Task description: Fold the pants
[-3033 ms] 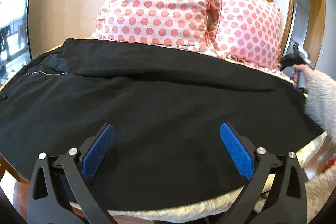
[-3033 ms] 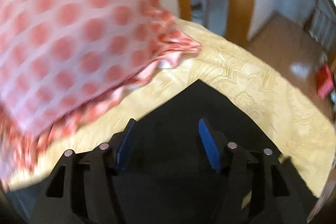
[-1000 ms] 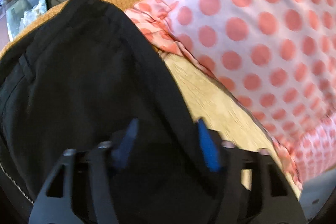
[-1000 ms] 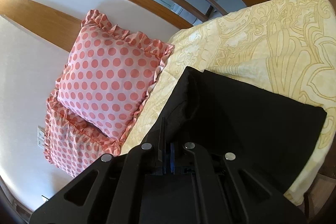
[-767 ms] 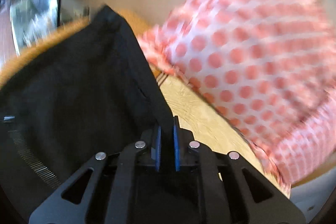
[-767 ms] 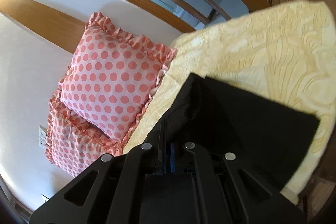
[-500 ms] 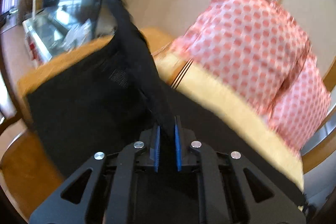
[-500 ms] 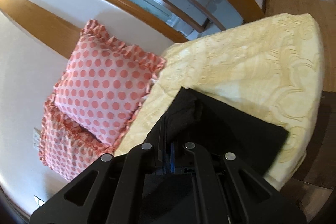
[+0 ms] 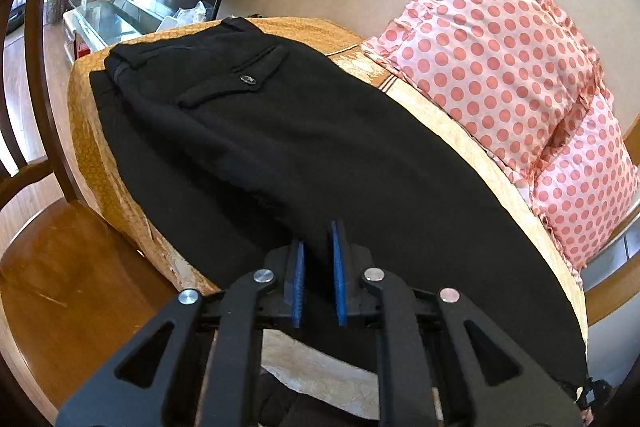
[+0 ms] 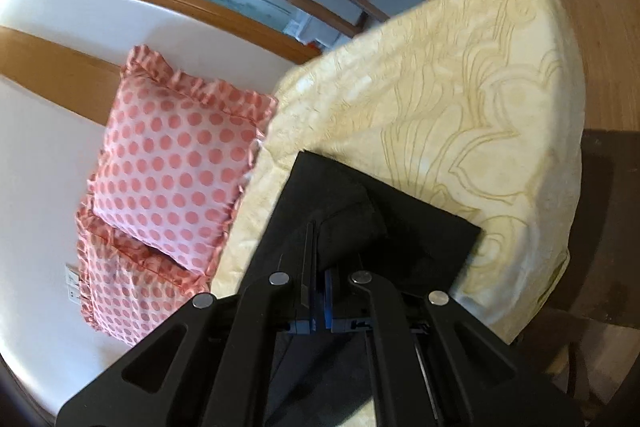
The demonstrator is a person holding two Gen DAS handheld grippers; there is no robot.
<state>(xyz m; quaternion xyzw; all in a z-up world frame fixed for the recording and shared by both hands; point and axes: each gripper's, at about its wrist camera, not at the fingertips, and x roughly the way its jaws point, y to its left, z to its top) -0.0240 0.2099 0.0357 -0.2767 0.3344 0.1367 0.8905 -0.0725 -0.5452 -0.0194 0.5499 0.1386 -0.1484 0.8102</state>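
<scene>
Black pants [image 9: 320, 155] lie folded lengthwise along a yellow-covered sofa seat [image 9: 448, 115], the back pocket with its button facing up at the far left. My left gripper [image 9: 318, 267] is shut on the near edge of the pants, at the seat's front. In the right wrist view my right gripper [image 10: 318, 291] is shut on a bunched fold of the pants' leg end [image 10: 400, 223], whose square hem lies on the yellow cover [image 10: 480, 115].
Two pink polka-dot pillows [image 9: 500, 67] lean on the wall behind the seat and show in the right wrist view [image 10: 172, 171]. A wooden chair [image 9: 60, 267] stands at the left front. Wood floor [image 10: 600, 27] lies beyond the seat's right end.
My left gripper pulled the pants' far edge over toward the front, folding them lengthwise. My right gripper stayed shut on the leg end and drew back, so more yellow cover shows.
</scene>
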